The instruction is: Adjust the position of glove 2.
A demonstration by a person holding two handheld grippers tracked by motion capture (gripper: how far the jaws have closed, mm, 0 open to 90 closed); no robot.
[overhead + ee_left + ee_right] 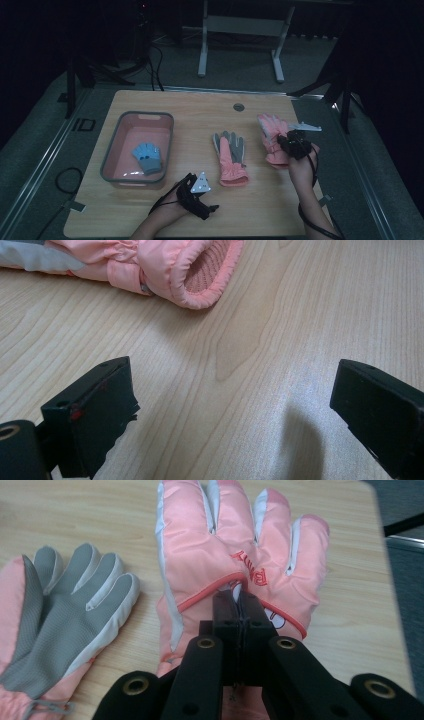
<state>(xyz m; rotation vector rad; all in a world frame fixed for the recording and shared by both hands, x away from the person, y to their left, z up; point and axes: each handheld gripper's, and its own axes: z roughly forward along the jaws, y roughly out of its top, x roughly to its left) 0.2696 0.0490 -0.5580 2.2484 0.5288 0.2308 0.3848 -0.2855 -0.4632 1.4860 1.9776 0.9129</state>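
- High view: On a wooden table [150, 220], a pink bin [113, 150] at centre left holds a small blue glove [148, 158], which suggests gloves are being collected there. Right of it, at mid-frame, a pink-and-grey glove [231, 160] lies palm up with its cuff toward the bottom edge. At centre right the right gripper [289, 141] sits over the back of a pink glove [270, 137], its jaws pinched on the fabric; in this dim light it is hard to tell whether the glove has left the table. The left gripper [212, 209] waits low on the table at lower centre, near the palm-up glove's cuff, likely placed to take that one.
- Left gripper view: The two black jaws rise at the lower left and lower right corners, wide apart, with only bare wood between them and nothing touched. The open knitted cuff of the pink-and-grey glove [200, 275] lies at the top centre, well clear of the jaws.
- Right gripper view: The jaws meet at lower centre, clamped on a fold of the pink glove [240, 535] just below its red lettering, a grip on the loose outer fabric that should let the whole glove be carried. The pink-and-grey glove [65, 615] lies at the left, just beside it.
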